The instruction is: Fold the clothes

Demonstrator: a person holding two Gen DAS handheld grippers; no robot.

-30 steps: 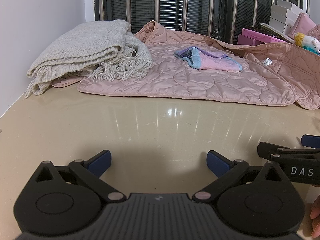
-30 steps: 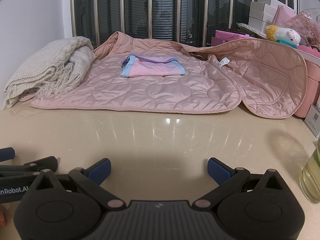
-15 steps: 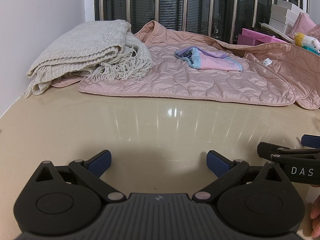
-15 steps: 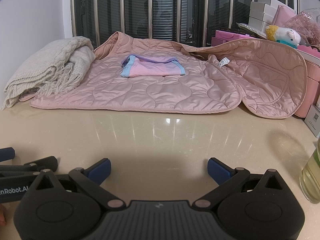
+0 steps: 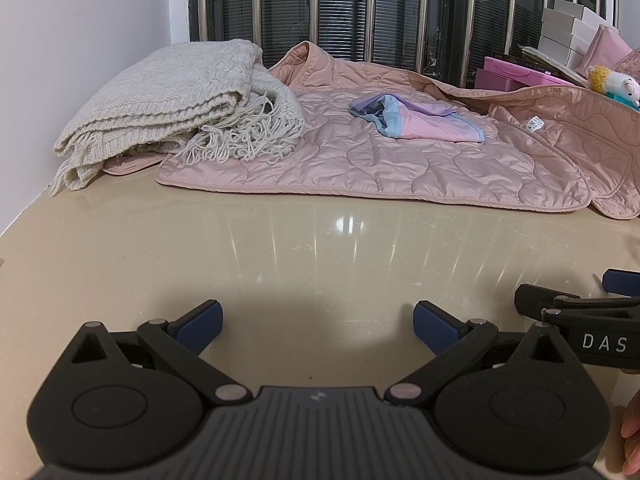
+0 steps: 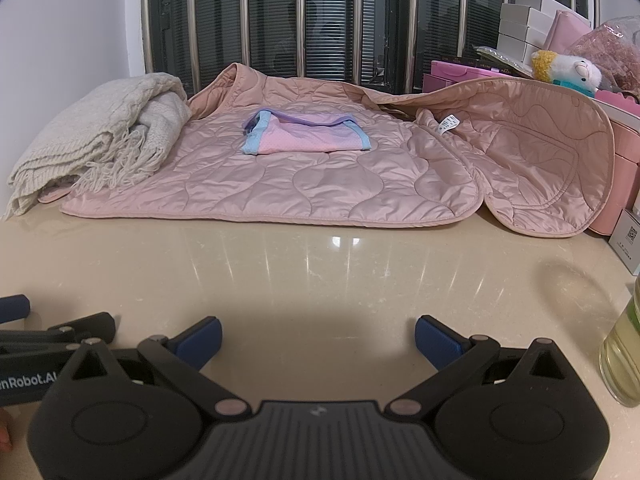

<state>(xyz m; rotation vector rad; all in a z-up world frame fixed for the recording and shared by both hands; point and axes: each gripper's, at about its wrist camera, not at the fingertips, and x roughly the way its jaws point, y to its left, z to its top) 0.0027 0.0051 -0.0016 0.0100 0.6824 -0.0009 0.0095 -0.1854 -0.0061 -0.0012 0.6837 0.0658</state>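
- Now your left gripper (image 5: 316,322) sits low over the bare beige counter (image 5: 304,248), its blue-tipped fingers (image 5: 200,318) spread wide with nothing between them.
- Your right gripper (image 6: 318,330) is level with it, just beside it on the right; its fingers (image 6: 434,334) are likewise spread apart and empty.
- Each camera catches the other gripper at the frame edge: the right one at the right edge of the left view, the left one at the left edge of the right view.
- A pink quilted jacket (image 6: 320,184) lies spread flat at the far side of the counter, well apart from both grippers; its right part (image 6: 552,156) rides up against the pink boxes (image 6: 624,152).
- A small folded pink-and-blue garment (image 6: 304,138) rests on top of the jacket, near its middle.
- A folded cream knitted blanket with fringe (image 5: 172,96) sits at the left, overlapping the jacket's left edge, against the white wall (image 5: 72,32).
- A bottle of yellowish liquid (image 6: 622,356) stands at the right edge of the right view, near your right gripper.
- A plush toy (image 6: 568,70) lies on the clutter at far right, before the barred window (image 6: 320,16).
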